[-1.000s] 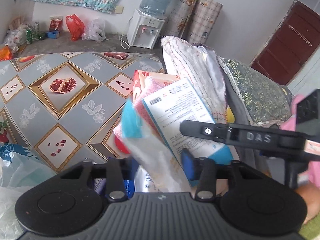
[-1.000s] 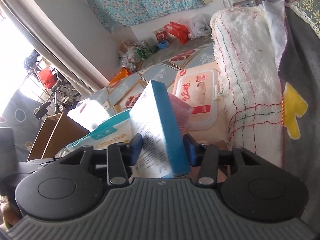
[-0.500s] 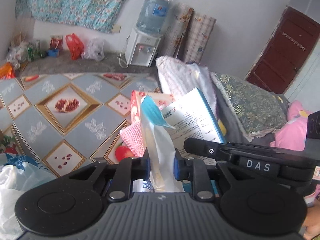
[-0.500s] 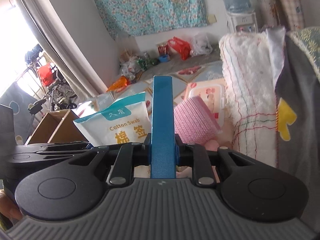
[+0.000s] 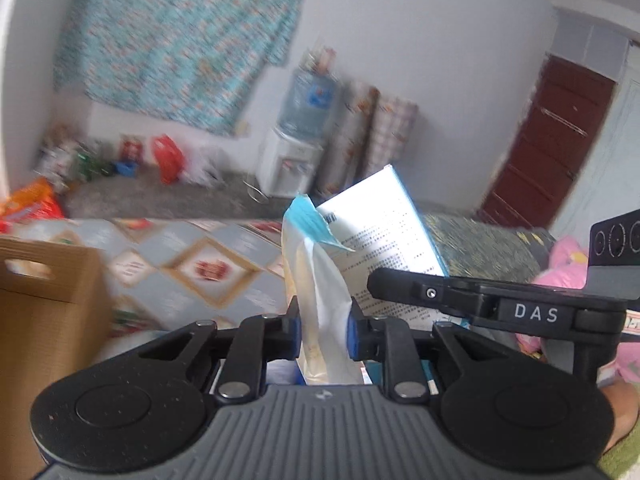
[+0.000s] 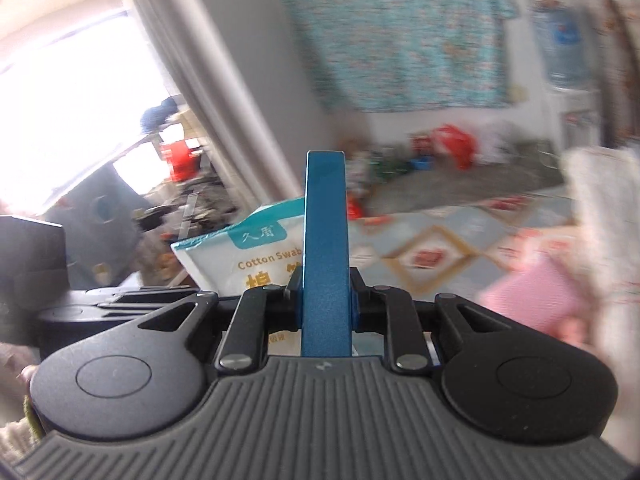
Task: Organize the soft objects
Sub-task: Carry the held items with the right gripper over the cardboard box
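Left wrist view: my left gripper (image 5: 323, 330) has its jaws clamped on the soft white plastic cotton-swab pouch with a teal top (image 5: 316, 280), pinched mid-body so it stands upright, clear of the patterned bed cover (image 5: 192, 264). My right gripper (image 6: 324, 300) grips the thin blue-edged white carton (image 6: 325, 248) by its flat faces — jaws narrow. The brown cardboard box (image 5: 44, 300) at left looks the likely destination.

Left tool (image 5: 323, 326) clamped shut on a thin load, right tool (image 6: 325, 300) likewise, both angled slightly downward
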`<state>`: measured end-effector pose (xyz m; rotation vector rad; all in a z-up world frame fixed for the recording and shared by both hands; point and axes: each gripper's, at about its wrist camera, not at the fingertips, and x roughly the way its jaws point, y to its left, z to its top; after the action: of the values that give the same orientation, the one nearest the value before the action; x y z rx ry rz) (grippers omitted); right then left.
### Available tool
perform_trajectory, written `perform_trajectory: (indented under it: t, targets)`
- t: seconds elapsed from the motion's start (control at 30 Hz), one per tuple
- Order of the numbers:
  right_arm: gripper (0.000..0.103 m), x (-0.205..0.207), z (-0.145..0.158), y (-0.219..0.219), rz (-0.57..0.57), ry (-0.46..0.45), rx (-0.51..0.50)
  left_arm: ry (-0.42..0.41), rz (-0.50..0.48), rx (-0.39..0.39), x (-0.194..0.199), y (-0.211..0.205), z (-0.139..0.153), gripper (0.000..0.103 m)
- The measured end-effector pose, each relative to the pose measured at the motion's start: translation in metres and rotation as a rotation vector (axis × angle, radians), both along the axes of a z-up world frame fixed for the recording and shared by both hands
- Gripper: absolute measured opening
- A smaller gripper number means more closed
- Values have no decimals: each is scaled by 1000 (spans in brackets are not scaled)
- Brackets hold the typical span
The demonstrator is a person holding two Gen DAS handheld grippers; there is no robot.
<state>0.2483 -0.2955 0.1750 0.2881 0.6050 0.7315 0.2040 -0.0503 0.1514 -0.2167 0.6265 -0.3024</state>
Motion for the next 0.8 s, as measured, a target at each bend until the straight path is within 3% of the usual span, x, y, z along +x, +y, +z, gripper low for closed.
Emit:
perform_trajectory:
  t: [0.23, 0.37, 0.57, 0.8]
  targets:
    - [19, -8, 22, 128, 208, 30, 30, 6, 209, 36, -32, 109, 16, 21]
    - [19, -2, 16, 210, 287, 101, 1, 91, 323, 46, -29, 169, 6, 22]
    - [19, 29, -19, 315, 320, 248, -57, 249, 432, 89, 13, 239, -30, 22]
    - [19, 78, -69, 373, 277, 333, -124, 418, 505, 204, 74, 283, -72, 22]
